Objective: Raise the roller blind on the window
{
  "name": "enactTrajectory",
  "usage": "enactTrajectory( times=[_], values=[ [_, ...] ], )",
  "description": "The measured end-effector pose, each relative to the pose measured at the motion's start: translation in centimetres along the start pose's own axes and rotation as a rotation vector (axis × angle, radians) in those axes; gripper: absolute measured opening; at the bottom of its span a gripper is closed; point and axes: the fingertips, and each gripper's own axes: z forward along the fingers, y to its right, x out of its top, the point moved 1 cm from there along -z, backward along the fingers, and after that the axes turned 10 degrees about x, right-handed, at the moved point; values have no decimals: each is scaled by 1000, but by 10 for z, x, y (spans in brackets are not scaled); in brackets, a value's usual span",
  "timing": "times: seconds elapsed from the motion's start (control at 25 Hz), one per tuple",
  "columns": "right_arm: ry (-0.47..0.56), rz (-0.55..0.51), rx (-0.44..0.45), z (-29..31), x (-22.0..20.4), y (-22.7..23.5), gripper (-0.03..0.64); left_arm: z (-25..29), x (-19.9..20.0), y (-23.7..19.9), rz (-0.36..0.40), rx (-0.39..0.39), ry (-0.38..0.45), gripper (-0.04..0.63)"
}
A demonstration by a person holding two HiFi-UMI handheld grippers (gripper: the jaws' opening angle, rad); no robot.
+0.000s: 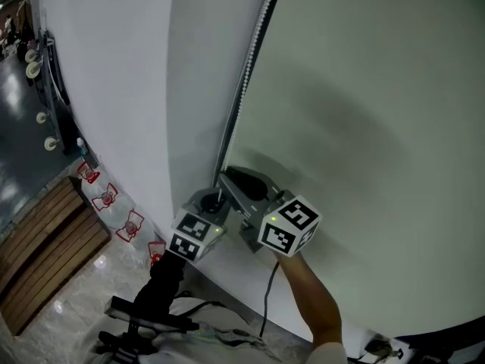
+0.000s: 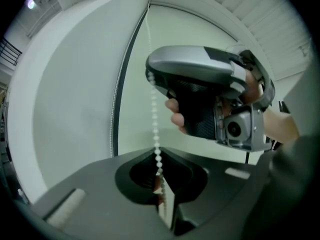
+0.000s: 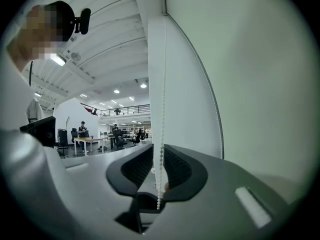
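The pale green roller blind (image 1: 364, 127) covers the window. Its white bead chain (image 1: 246, 67) runs down the blind's left edge to both grippers. My left gripper (image 1: 218, 199) is the lower one. In the left gripper view its jaws (image 2: 161, 184) are shut on the bead chain (image 2: 154, 114), which drops straight into the narrow slit between them. My right gripper (image 1: 231, 177) sits just above, against the chain, held by a hand (image 2: 175, 116). In the right gripper view its jaws (image 3: 159, 176) stand apart and the chain (image 3: 162, 109) hangs loose between them, untouched.
A white wall (image 1: 129, 89) runs left of the blind. Red-marked clear items (image 1: 106, 197) line its foot, beside wooden boards (image 1: 45, 233). Dark stand gear and cables (image 1: 151, 309) lie on the floor below me. Behind, an office with desks and people (image 3: 92, 139) shows.
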Motion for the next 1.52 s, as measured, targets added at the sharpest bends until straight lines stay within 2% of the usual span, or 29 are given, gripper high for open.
enactTrajectory(
  times=[0.04, 0.24, 0.4, 0.76, 0.96, 1.2, 1.24, 1.32, 1.52],
  values=[
    [8, -1, 5, 2, 6, 3, 84, 1, 1, -1, 1, 1, 0, -2],
    [49, -52, 32, 11, 61, 14, 135, 0, 4, 1, 0, -4, -2, -2],
    [84, -141, 27, 17, 119, 21, 140, -1, 3, 4, 7, -8, -13, -2],
    [214, -224, 51, 21, 232, 26, 125, 0, -1, 3, 22, -9, -13, -2],
    [209, -264, 42, 26, 291, 36, 107, 5, 15, 8, 27, -14, -25, -2],
    [235, -253, 0, 24, 302, 44, 100, 2, -1, 11, 36, -25, -24, -2],
    [246, -251, -6, 22, 304, 45, 87, 2, -4, 11, 38, -26, -23, -2],
    [266, -245, -14, 19, 306, 45, 11, 1, -8, 10, 42, -25, -24, -2],
    [292, -226, 5, 16, 309, 41, 15, 2, -7, 9, 40, -21, -32, -2]
  ],
)
